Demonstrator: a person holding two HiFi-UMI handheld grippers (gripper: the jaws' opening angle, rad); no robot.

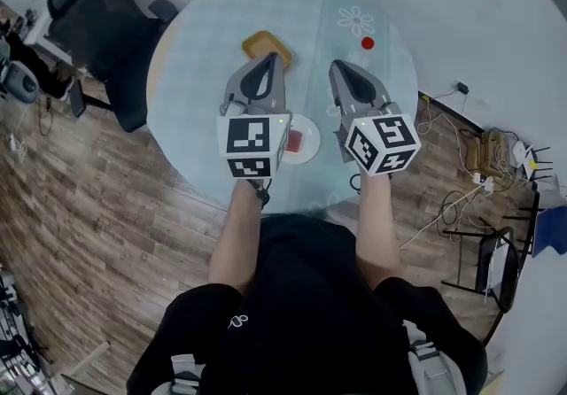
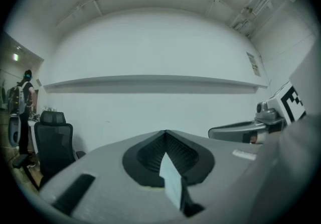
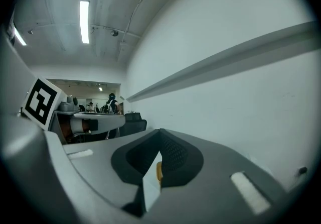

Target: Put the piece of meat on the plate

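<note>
**Tool state.** The left tool [image 2: 165,133] has its jaws closed tip to tip, with nothing between them. The right tool [image 3: 160,132] is likewise closed. A thin orange sliver shows in the slot behind its jaw tips; what it is cannot be told, and it does not look gripped. Both gripper views face the walls and ceiling, so neither tool is aimed down at the tabletop.

**Tool position.** In the head view the left tool [image 1: 273,58] and the right tool [image 1: 342,67] are held side by side above the round, pale blue glass tabletop [image 1: 204,74], with their tips pointing away from the person.

**Task progress.** The small red piece of meat [image 1: 295,140] lies on the small white round plate [image 1: 310,154]. Judged from this, the placing is done: the meat is released and neither tool holds anything. Nothing appears to be left except to move the tools away.

**Meat relative to the tools.** The plate with the meat sits on the tabletop between the two tools, close to the person's edge. It is just beside the left tool's marker cube, which covers the plate's left rim, and well behind both sets of jaw tips.

**Other items.** A shallow yellow-brown tray [image 1: 262,44] lies just beyond the left tool's tips. A small red round object [image 1: 368,43] lies beyond the right tool.
</note>
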